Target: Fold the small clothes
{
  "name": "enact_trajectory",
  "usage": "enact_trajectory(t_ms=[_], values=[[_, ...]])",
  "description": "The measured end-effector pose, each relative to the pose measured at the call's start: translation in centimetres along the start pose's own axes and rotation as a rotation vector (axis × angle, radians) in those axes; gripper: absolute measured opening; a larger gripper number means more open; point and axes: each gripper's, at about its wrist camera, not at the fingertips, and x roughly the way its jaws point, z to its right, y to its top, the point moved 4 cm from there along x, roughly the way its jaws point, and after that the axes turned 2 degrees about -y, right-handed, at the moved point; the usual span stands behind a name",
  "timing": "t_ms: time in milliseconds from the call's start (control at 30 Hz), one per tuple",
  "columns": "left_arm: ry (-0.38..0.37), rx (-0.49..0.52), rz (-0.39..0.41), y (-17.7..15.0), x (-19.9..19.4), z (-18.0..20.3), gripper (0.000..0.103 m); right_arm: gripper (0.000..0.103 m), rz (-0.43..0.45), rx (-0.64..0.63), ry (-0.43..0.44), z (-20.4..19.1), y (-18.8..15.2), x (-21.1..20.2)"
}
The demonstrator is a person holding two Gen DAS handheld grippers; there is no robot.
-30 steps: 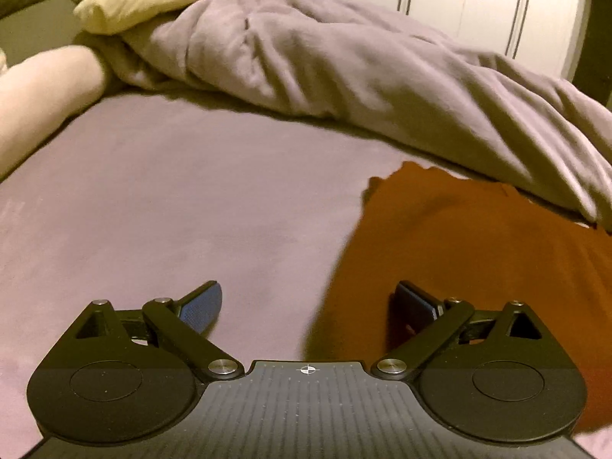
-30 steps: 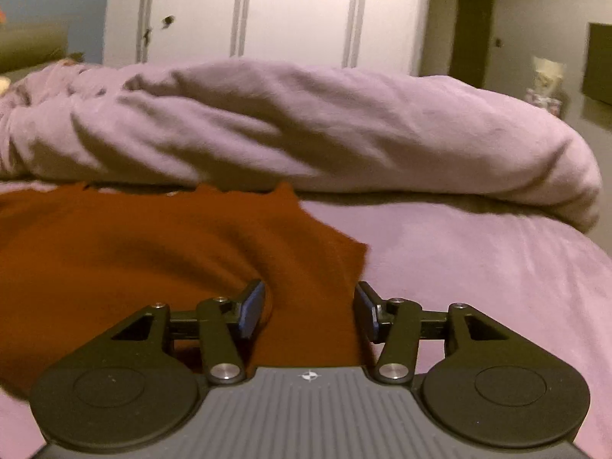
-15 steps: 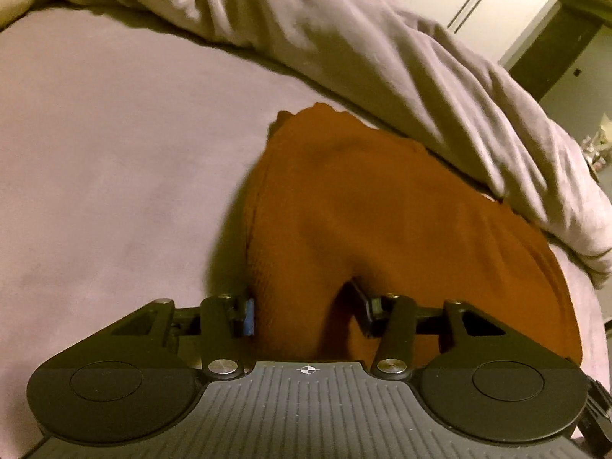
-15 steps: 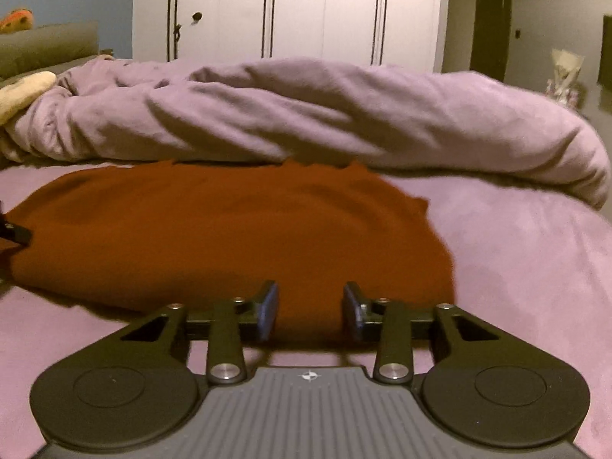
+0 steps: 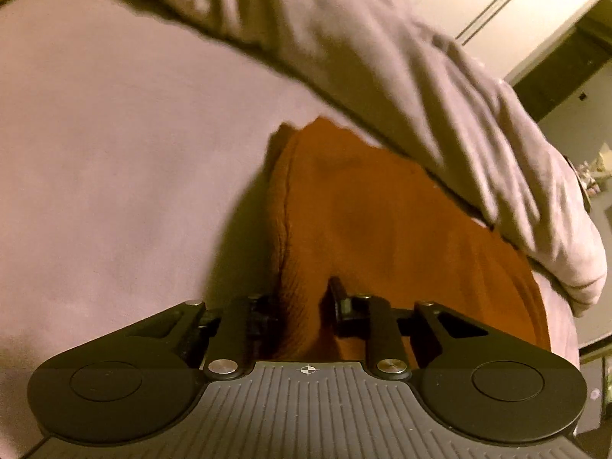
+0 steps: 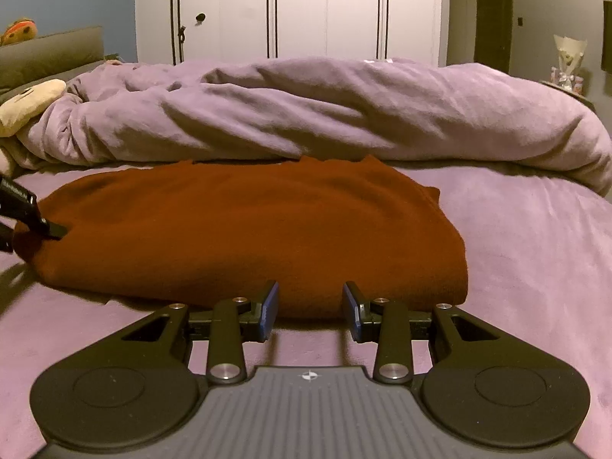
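Observation:
A rust-orange garment (image 6: 248,229) lies folded over on the lilac bed sheet (image 5: 114,153). In the left wrist view my left gripper (image 5: 302,298) points down at the garment's (image 5: 382,229) left end. Its jaws are closing, with a bunched ridge of the cloth filling the gap between them. One of its fingers (image 6: 53,229) shows at the left edge of the right wrist view, dug into the cloth. My right gripper (image 6: 310,302) sits low at the garment's near edge, right of its middle. Its jaws stand apart, with only the cloth's edge in front of them.
A rumpled lilac duvet (image 6: 306,114) runs along the far side of the garment and touches its back edge. A cream plush toy (image 6: 26,103) lies at the far left. White wardrobe doors (image 6: 298,7) stand behind the bed. Bare sheet lies to the garment's right (image 6: 516,248).
My left gripper tipped downward and its jaws went from wide open to closed around the garment's left end. My right gripper swung from the garment's right corner to its near edge and narrowed a little.

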Motion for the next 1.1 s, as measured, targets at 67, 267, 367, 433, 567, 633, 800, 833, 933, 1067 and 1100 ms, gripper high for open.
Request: enact_trajectory(t_ms=[67,267,367,433,567,633,800,833,933,1067,1100], values=[[0.000,0.038,0.031,0.4,-1.1,1.4,0.023,0.035,0.005,-0.015,-0.028,0.1,-0.1,-0.1],[0.009,0.201,0.102,0.8,-3.4,7.1,0.022,0.035,-0.030,0.022,-0.104,1.7,-0.5,0.3],[0.025,0.310,0.126,0.0,-3.7,10.7,0.022,0.035,-0.041,0.031,-0.131,2.4,-0.7,0.3],[0.017,0.378,0.140,-0.9,-3.5,13.2,0.022,0.035,-0.043,0.039,-0.154,3.0,-0.8,0.3],[-0.008,0.529,0.122,-4.2,-1.9,18.2,0.021,0.035,-0.066,0.064,-0.210,4.3,-1.3,0.3],[-0.013,0.586,0.104,-6.1,-0.4,20.1,0.021,0.035,-0.077,0.072,-0.223,4.9,-1.6,0.4],[-0.009,0.694,-0.017,-11.0,4.3,22.0,0.025,0.035,-0.107,0.057,-0.283,6.1,-2.3,0.6],[0.005,0.701,-0.029,-11.7,4.8,21.8,0.028,0.035,-0.112,0.063,-0.282,6.4,-2.4,0.6],[-0.022,0.701,0.013,-12.3,2.9,21.1,0.042,0.035,-0.113,0.045,-0.285,6.8,-2.6,0.5],[-0.098,0.549,0.087,-11.3,-1.7,18.9,0.051,0.035,-0.107,0.025,-0.294,6.9,-2.9,0.6],[-0.087,0.527,0.105,-10.9,-2.5,18.3,0.054,0.035,-0.105,0.024,-0.298,6.9,-3.0,0.7]])
